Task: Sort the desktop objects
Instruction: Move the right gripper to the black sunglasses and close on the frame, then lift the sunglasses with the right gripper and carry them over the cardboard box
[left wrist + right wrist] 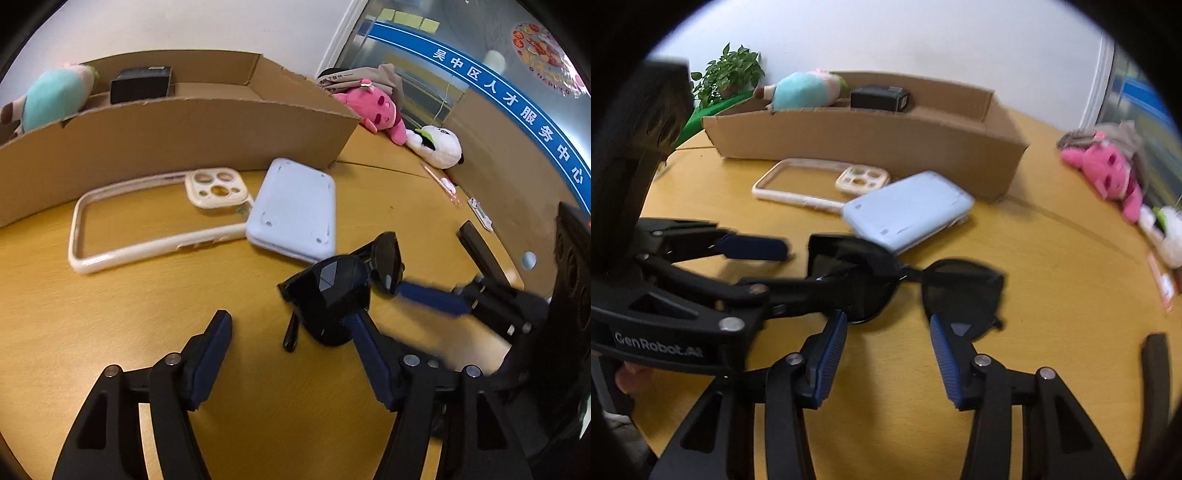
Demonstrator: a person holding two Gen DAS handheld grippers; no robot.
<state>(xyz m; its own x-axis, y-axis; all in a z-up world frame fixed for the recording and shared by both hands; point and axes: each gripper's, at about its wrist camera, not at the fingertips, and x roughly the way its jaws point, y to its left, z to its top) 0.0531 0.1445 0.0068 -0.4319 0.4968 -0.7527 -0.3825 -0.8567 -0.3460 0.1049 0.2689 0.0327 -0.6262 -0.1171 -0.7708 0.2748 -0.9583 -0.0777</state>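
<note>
Black sunglasses (908, 288) lie on the yellow-wood table (129, 314), long axis running crosswise between both tools. Left gripper (291, 325) and right gripper (888, 332) each stand apart, straddling a lens, neither pressing yet.

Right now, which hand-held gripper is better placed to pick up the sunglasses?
Probably the right. The right hand-held gripper has the sunglasses centred just ahead of its open fingers; the left hand-held gripper has them against one finger, its gap mostly over bare table.
</note>
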